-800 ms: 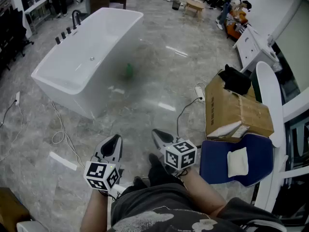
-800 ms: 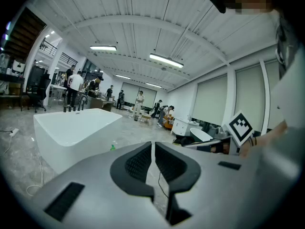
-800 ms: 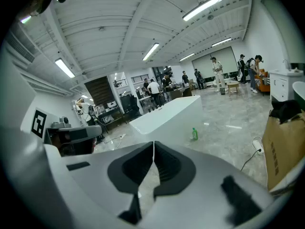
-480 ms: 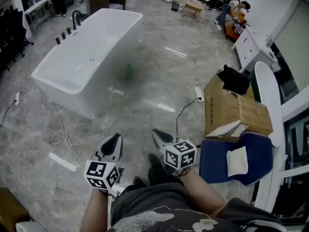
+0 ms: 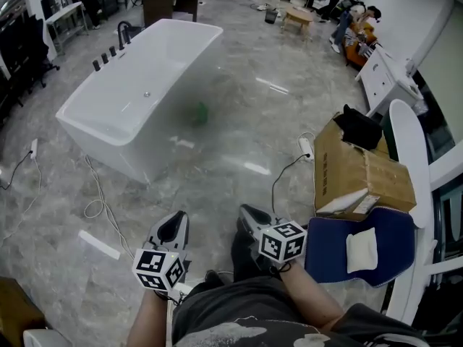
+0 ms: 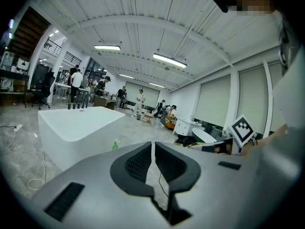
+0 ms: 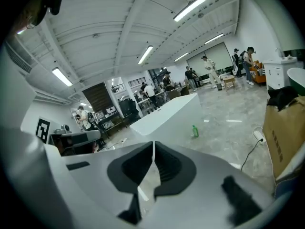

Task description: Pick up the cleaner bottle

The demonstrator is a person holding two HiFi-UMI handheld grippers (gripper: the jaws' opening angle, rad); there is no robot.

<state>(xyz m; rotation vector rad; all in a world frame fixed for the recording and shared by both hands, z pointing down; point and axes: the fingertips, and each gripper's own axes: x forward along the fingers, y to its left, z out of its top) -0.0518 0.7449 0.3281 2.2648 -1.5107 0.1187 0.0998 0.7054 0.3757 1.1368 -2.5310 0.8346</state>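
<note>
The left hand-held gripper [image 5: 175,224] and right hand-held gripper [image 5: 250,215] stay shut and empty, slightly lower-right in view than before. The bottle [image 5: 200,113] stands on the floor [image 5: 246,132] beside the tub [image 5: 137,100], well ahead.

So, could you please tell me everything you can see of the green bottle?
The bottle is small and green, plastic by its look, with a paler top. It stands upright on the grey floor, beside the white bathtub but apart from it. Only the floor touches it; any label is too small to make out.
</note>
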